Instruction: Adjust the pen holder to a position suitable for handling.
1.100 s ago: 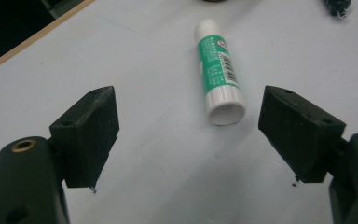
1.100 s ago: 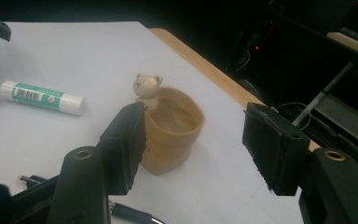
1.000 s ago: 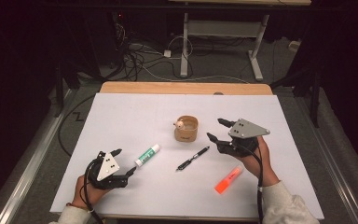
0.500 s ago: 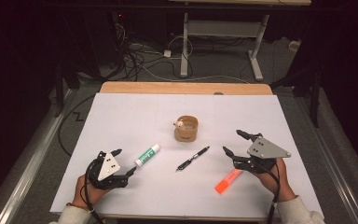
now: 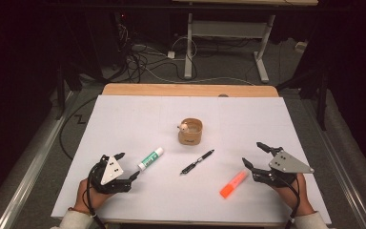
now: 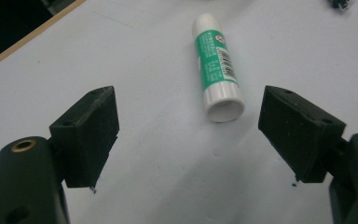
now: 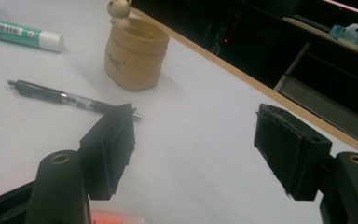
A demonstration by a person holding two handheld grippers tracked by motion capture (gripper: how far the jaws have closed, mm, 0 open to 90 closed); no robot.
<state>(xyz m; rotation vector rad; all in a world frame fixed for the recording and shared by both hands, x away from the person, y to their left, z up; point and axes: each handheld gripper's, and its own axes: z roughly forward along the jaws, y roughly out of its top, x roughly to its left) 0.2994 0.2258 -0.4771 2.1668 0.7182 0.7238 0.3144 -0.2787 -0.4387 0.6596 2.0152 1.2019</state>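
1. Resting at the near left of the table point(image 5: 124, 109), the left gripper point(image 5: 127, 166) is released, with nothing between its jaws.
2. Its glue stick point(image 5: 151, 158) lies just ahead of the jaws, untouched.
3. The right gripper point(image 5: 255, 155), near right, has just been opening its jaws, with nothing between them; an orange marker point(image 5: 233, 184) lies just beside it.
4. A pen point(image 5: 197, 161) lies mid-table.
5. Farthest stands a tan cup point(image 5: 190, 131).

On the white rectangular table sheet point(image 5: 124, 119), the tan fabric pot point(image 5: 191, 131) stands at centre. Before it lies the black ballpoint pen point(image 5: 198, 161); left of the pen lies the green-and-white glue stick point(image 5: 151, 158), right the orange highlighter marker point(image 5: 233, 184).
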